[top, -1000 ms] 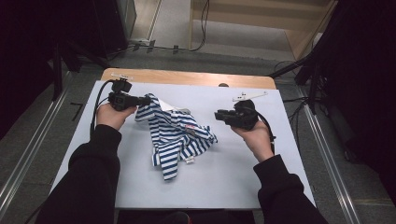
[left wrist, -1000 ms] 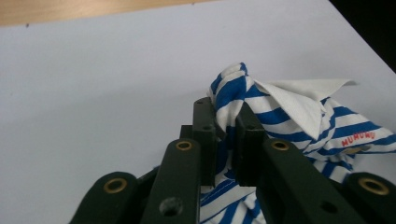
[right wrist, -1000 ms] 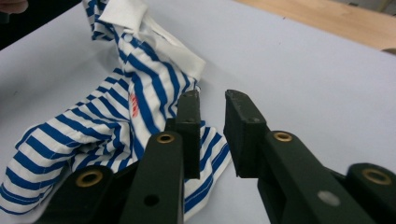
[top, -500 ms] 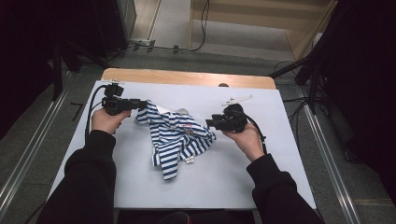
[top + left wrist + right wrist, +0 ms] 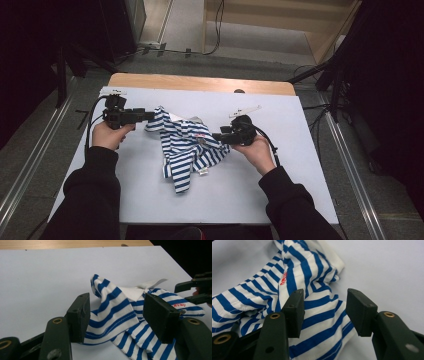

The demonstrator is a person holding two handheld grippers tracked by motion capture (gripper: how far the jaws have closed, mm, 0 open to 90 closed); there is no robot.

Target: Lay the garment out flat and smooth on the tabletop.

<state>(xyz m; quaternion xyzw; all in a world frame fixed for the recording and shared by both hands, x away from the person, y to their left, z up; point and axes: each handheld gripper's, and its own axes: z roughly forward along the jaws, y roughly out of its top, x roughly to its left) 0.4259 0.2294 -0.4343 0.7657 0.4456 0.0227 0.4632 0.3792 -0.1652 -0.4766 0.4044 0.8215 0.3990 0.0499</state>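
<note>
Blue-and-white striped cloth, a small shirt, lies crumpled near the middle of the white counter, between the two grippers. The left gripper sits level at the shirt's upper left edge. Its jaws have just been opening and stand apart; in the left gripper view a fold of the shirt lies between them, with a gap to the pads on both sides. The right gripper comes in from the other side, at the shirt's right edge. Its jaws have also just been opening and stand apart, and in the right gripper view the striped hem lies between them without being pinched. Red lettering shows on the shirt near its right side. Beyond the shirt, a white strip rests on the counter.
</note>
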